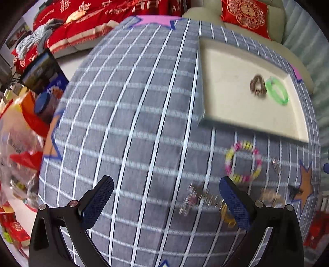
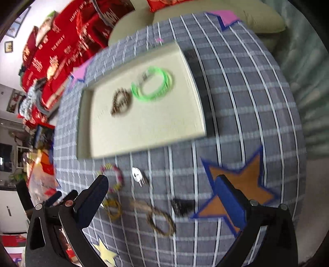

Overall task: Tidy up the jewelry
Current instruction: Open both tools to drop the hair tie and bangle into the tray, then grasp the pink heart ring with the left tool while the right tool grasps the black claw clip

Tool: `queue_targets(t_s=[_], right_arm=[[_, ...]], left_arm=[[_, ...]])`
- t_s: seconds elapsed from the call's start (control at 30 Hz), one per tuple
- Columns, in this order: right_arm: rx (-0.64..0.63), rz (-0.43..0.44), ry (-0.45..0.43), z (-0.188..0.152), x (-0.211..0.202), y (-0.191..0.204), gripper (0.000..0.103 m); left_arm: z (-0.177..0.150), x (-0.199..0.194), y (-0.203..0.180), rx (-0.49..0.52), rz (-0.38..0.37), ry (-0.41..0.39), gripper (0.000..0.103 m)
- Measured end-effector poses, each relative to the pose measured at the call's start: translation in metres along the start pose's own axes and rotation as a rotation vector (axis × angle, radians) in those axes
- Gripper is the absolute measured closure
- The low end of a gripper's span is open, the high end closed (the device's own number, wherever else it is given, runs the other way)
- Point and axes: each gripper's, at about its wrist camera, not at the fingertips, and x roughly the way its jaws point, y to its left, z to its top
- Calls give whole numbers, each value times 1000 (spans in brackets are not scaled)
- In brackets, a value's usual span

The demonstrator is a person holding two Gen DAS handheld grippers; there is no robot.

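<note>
Both the left gripper [image 1: 166, 197] and right gripper [image 2: 162, 197] hang wide open, empty, over a grey checked tablecloth [image 1: 133, 123]. Loose bracelets [image 2: 162, 222] lie nearest; beyond, a cream tray [image 2: 144, 127] holds a green bangle [image 2: 153, 86]. Red bedding [image 1: 86, 18] lies behind.

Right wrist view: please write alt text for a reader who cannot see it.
A cream tray on a grey checked tablecloth holds a green bracelet and a brown beaded bracelet. Nearer the camera, more jewelry lies loose on the cloth, including a pink and yellow bracelet. The right gripper hangs open above it, empty.
</note>
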Motion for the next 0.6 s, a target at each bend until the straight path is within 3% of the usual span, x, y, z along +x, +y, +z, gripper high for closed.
queue_targets(t_s=[0.23,0.57,0.6], right_arm=[[-35,-109,77,-42,20,4,0],[-17,-174,81,-57,31,-4,0],[-18,-179,77,-57,32,-4,0]], left_arm=[[-34,13,3,110,21,28,0],[-34,19,-13,215,-16,2,0],[-34,20,-16,229,-16,7,5]])
